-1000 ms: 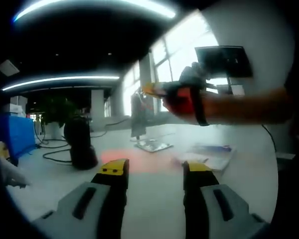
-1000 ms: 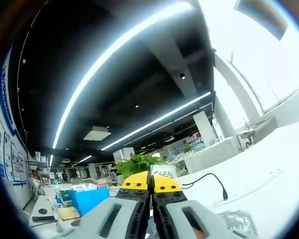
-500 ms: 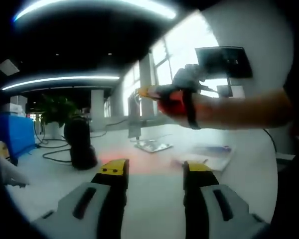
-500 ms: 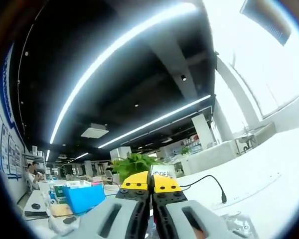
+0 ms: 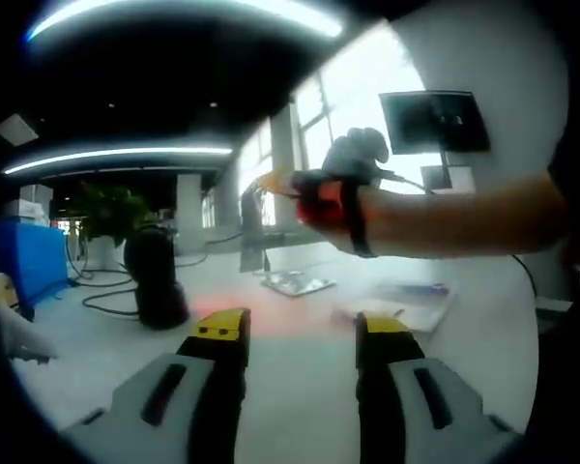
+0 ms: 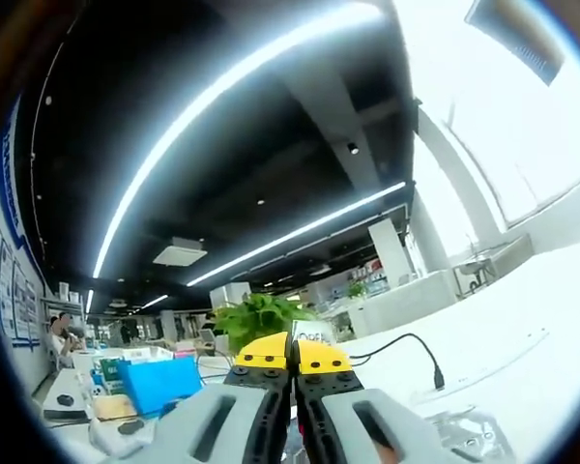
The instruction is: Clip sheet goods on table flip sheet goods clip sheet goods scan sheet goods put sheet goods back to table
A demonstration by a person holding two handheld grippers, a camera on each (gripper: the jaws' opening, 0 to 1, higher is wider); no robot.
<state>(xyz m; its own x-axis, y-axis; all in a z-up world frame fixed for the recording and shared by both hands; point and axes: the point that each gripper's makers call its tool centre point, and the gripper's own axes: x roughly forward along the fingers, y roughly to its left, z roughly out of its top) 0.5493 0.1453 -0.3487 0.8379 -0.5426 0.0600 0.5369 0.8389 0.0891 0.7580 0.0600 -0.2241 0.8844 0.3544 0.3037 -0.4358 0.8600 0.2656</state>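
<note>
Idling low over the counter (image 5: 300, 387), the left gripper (image 5: 298, 333) has its jaws spread and empty. Beyond it the right gripper (image 5: 288, 180), jaws pressed together, has swung further left across the left gripper view over the last second. I can't tell if it pinches anything; sheet goods (image 5: 409, 304) lie flat on the counter, scanner (image 5: 155, 275) farther back, so probably between clip and scan.

Dim office interior under long ceiling light strips (image 6: 242, 82) that bend with fisheye distortion. Windows (image 5: 343, 106) glare white, overexposed. The left gripper view is soft and blurred; a red glow (image 5: 261, 314) tints the pale bench (image 5: 97, 358).
</note>
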